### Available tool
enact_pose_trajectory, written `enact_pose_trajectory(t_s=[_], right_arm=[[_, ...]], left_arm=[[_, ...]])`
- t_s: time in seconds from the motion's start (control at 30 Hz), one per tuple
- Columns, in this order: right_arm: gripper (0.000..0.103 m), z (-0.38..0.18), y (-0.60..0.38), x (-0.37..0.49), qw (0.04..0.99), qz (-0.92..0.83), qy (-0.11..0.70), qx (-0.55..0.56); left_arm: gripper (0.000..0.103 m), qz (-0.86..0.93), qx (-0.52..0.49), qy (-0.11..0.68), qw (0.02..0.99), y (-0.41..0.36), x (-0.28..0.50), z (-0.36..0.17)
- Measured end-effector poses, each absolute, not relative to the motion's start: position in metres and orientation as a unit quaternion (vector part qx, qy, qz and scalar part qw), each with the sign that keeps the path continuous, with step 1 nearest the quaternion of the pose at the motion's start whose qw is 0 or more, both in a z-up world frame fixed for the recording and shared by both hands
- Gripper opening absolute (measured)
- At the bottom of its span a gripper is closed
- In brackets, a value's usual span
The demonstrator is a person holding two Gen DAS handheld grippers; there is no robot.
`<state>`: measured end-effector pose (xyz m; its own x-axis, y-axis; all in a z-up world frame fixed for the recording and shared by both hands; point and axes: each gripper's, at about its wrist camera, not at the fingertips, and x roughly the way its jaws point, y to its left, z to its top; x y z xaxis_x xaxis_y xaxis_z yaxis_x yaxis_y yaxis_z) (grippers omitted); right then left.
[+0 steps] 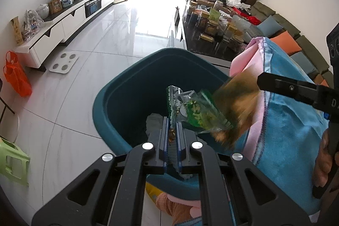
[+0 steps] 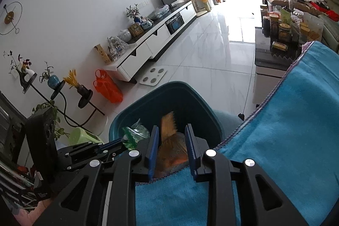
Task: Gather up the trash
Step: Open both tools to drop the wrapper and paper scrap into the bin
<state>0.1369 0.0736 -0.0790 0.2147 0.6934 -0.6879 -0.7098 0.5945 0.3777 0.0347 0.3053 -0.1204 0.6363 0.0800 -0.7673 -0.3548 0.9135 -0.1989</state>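
From the left wrist view, the left gripper (image 1: 172, 126) hangs over the open mouth of a teal bin (image 1: 118, 86), its fingers pinched nearly together on the corner of a green and clear wrapper (image 1: 190, 109) that sticks up above the bin's hollow. Open white tile floor (image 1: 106, 39) runs ahead toward the bright window, bounded on the left by a long white cabinet (image 1: 63, 27) and on the right by a dark low table (image 1: 203, 48) crowded with jars. A grey crumpled piece (image 1: 154, 122) lies inside the bin. A blue and pink towel (image 1: 292, 115) drapes close on the right, and a blurred brown packet (image 1: 237, 103) hangs beside the wrapper, below a black finger of the right gripper (image 1: 288, 88). In the right wrist view, the right gripper (image 2: 172, 137) points down into the same teal bin (image 2: 203, 103), its blue pads set apart on either side of the brown packet (image 2: 169, 137); I cannot tell whether they touch it. Only this view shows the left gripper (image 2: 118, 144) from the side, reaching over the near rim with the wrapper (image 2: 135, 135) at its tip, and an orange bag (image 2: 108, 88) on the floor (image 2: 211, 52) by the cabinet (image 2: 148, 48).
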Motion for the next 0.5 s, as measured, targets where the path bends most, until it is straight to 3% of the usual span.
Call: enact_pose_trajectory(t_s=[0.17,0.3,0.5], right_arm=[[0.025,-0.084,0.075,0.139,0.776,0.449,0.444,-0.007],[0.026,-0.083,0.069,0.14,0.777,0.447,0.443,-0.002],[0.027,-0.079,0.052,0.138,0.781,0.448,0.435,0.0]], left_arm=[[0.01,0.117,-0.175,0.416,0.885,0.304,0.049,-0.13],[0.029,0.114,-0.186,0.42,0.881,0.305,0.058,-0.139],[0.032,0.119,-0.191,0.412,0.883,0.308,0.053,-0.14]])
